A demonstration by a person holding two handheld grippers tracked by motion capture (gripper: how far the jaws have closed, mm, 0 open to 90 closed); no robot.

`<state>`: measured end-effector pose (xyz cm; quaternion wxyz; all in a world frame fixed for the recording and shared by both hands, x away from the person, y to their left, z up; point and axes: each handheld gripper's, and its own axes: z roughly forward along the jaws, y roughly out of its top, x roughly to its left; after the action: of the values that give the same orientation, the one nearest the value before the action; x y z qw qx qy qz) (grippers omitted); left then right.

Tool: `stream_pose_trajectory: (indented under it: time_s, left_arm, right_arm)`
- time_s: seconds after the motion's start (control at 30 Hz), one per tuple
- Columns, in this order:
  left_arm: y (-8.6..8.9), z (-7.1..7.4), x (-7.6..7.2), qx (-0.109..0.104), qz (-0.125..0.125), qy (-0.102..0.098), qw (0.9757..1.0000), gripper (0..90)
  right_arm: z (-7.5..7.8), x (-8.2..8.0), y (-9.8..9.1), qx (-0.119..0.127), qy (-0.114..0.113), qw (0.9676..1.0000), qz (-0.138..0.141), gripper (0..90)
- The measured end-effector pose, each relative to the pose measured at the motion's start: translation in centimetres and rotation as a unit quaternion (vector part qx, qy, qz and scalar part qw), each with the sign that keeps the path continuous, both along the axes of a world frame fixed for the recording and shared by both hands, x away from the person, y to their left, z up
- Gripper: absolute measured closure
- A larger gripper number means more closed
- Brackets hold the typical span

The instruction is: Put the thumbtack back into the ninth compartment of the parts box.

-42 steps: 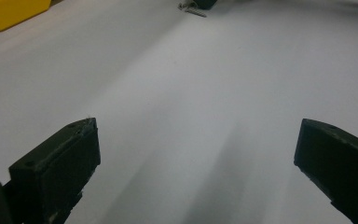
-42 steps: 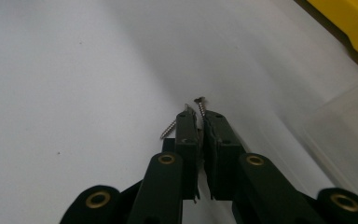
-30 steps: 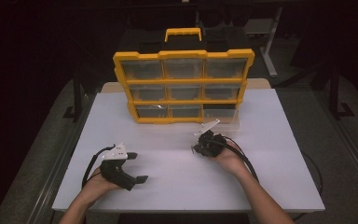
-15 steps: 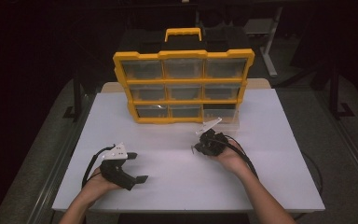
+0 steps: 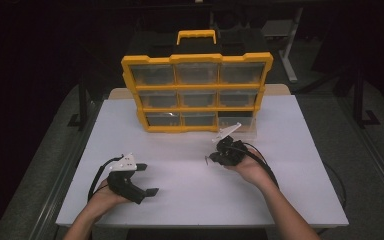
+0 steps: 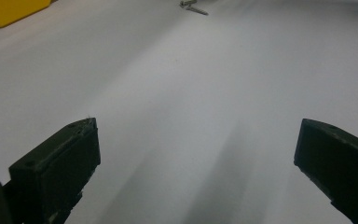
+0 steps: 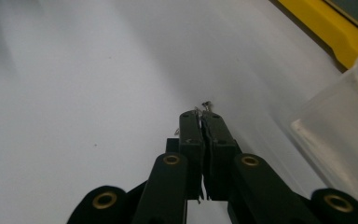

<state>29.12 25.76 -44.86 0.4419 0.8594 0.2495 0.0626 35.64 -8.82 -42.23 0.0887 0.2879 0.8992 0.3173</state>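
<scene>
My right gripper (image 5: 210, 159) hovers just over the white table (image 5: 190, 200) right of centre, its tips pointing left. Its jaws (image 7: 201, 115) are shut, and small metal screws (image 7: 204, 105) stick out at the tips, with a thin metal sliver between the pads. In the left gripper view the same small screws (image 6: 193, 6) lie far ahead. My left gripper (image 5: 149, 179) rests low at the front left, open wide, with bare table between its jaws (image 6: 196, 140). A yellow organizer (image 5: 197, 92) with clear drawers stands upright at the back.
One clear drawer (image 5: 240, 128) is pulled out of the organizer's bottom right slot and sits on the table just behind my right gripper; its wall (image 7: 349, 126) is close on the right in the right gripper view. Cables trail from both grippers.
</scene>
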Motion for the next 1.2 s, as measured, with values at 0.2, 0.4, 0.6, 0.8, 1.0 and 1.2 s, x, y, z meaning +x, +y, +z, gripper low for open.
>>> stream_pose_trajectory:
  time_s: [0.2,0.4,0.6,0.8,1.0,1.2]
  left_arm:
    - [0.0,0.0,0.0,-0.003,0.003,0.005,1.0,0.2]
    - [-0.1,0.1,0.0,0.0,-0.003,0.006,1.0,0.2]
    - [-0.1,0.0,0.0,0.0,0.0,0.007,1.0,0.2]
    - [0.0,0.0,0.0,-0.004,0.003,0.008,1.0,0.2]
    - [0.0,0.0,0.0,-0.003,0.005,0.007,1.0,0.2]
    - [0.1,-0.1,-0.1,-0.003,0.005,0.005,1.0,0.6]
  right_arm:
    - [1.1,-0.1,-0.2,0.003,0.0,1.0,0.005,86.2]
    - [2.1,0.1,-0.4,0.004,0.001,0.9999,0.011,86.2]
    - [3.0,0.2,-0.5,0.005,-0.002,0.9999,0.013,86.2]
    - [4.0,0.2,-0.8,0.004,-0.005,0.9999,0.013,86.2]
    - [5.4,0.4,-0.9,0.007,-0.008,0.9998,0.017,86.2]
    - [6.4,0.6,-1.0,0.01,-0.012,0.9998,0.015,86.2]
